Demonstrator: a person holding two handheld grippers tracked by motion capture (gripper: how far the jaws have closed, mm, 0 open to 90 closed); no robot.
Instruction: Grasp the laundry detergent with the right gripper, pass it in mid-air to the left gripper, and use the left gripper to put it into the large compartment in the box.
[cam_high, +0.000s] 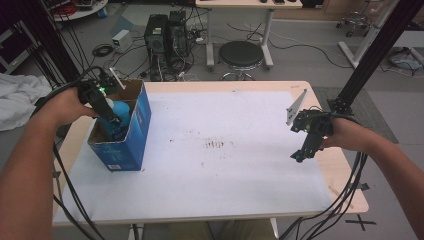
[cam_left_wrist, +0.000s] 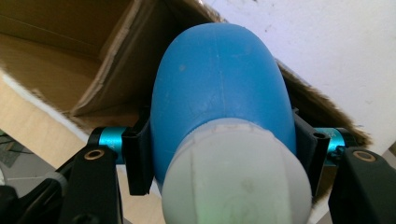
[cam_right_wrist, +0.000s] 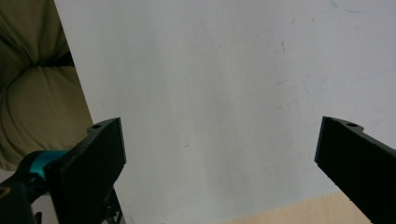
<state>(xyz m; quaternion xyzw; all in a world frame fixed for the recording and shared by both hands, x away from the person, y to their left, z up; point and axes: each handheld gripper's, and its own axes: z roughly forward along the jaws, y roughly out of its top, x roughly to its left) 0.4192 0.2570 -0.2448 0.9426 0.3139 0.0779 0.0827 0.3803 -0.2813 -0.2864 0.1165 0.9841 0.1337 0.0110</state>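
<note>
Your table (cam_high: 320, 165) carries a white sheet (cam_high: 225, 165); computer towers (cam_high: 165, 35) and a stool (cam_high: 241, 54) stand on the floor behind. Your left gripper (cam_high: 112, 118) is clamped on the blue bottle (cam_left_wrist: 219, 88), white cap toward you, long axis pointing down into the blue box (cam_high: 135, 135). Your right gripper (cam_high: 300, 156) stands wide apart, empty.

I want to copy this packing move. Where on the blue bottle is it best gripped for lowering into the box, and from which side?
Grip the blue bottle across its body just below the white cap, coming from the cap end, as the left gripper does. The body narrows there, so the jaws fit either side, and the rounded base leads into the open box. The right gripper is open, away from it.
</note>
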